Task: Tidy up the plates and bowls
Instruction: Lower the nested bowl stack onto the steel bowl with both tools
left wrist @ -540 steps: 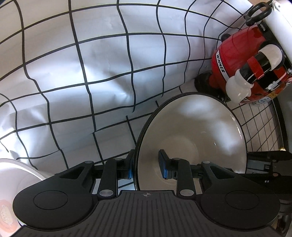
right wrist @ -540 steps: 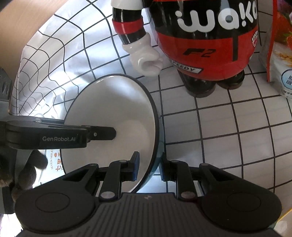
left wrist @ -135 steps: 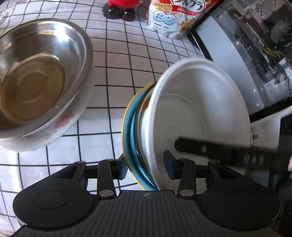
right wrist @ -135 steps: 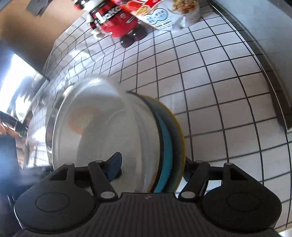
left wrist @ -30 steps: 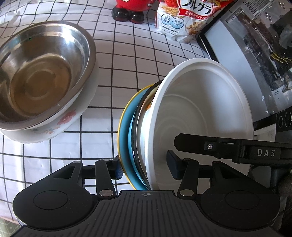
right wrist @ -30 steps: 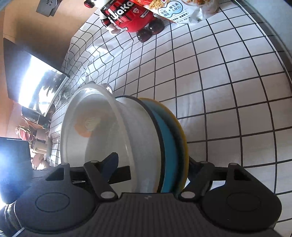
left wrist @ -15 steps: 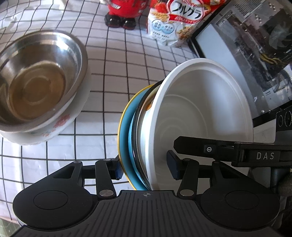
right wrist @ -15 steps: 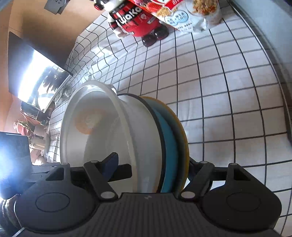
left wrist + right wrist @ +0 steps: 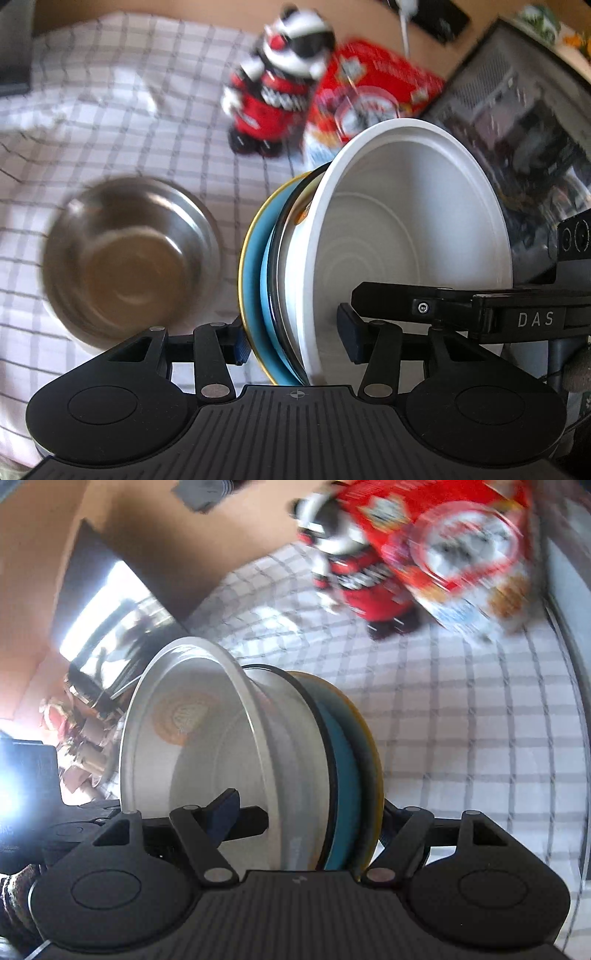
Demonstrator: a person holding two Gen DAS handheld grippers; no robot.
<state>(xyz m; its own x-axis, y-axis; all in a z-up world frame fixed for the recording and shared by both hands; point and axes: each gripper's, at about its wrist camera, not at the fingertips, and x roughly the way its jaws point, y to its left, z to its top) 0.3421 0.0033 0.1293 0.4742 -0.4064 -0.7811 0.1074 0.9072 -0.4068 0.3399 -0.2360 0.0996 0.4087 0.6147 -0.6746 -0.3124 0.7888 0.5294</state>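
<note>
Blur smears most of the background in both views: the red robot figure [image 9: 279, 86] and the red cereal bag [image 9: 454, 550] behind it are legible only as shapes, and the checked cloth on the tabletop [image 9: 122, 122] is streaked. Lower edges of the stacked dishes are cut off behind the gripper bodies.

Held on edge between both grippers is one nested stack: a white bowl [image 9: 402, 236] innermost, a dark-rimmed white bowl [image 9: 295, 753] behind it, then a blue plate with a yellow rim [image 9: 255, 266]. An orange mark shows on the inner bowl's bottom in the right wrist view.

The left gripper [image 9: 291, 334] pinches the stack, one finger behind the plate and one inside the bowl. The right gripper [image 9: 308, 816] clamps it the same way.

Left of the stack, one steel bowl [image 9: 125, 258] sits on the cloth, seemingly nested in a white bowl barely visible beneath.
</note>
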